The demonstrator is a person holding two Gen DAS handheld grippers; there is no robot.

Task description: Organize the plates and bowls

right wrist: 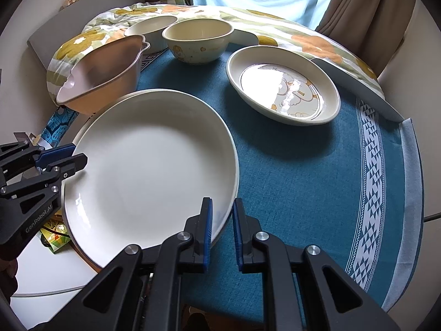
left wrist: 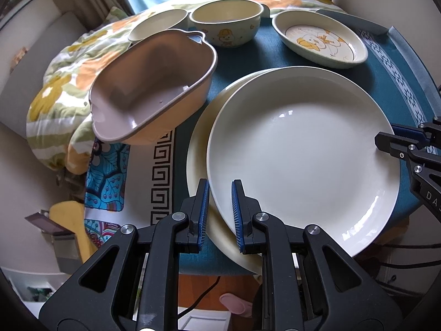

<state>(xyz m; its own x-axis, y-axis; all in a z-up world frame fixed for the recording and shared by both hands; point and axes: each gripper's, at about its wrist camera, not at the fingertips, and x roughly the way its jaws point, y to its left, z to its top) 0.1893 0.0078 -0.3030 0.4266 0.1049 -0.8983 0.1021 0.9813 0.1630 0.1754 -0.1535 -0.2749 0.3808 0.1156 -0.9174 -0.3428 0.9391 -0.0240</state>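
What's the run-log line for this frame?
left claw: straddles white plate rim | right claw: straddles opposite rim | clamp: unclear | underneath: cream plate

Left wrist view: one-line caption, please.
Both hand-held grippers grip the top white plate over a second plate.

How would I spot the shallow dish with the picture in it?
Start at the teal tablecloth and the big white plate near the grippers. Beyond that plate, toward the window, lies an oval cream dish. Unlike the plain bowls beside it, a cartoon duck is painted inside its flat bottom.
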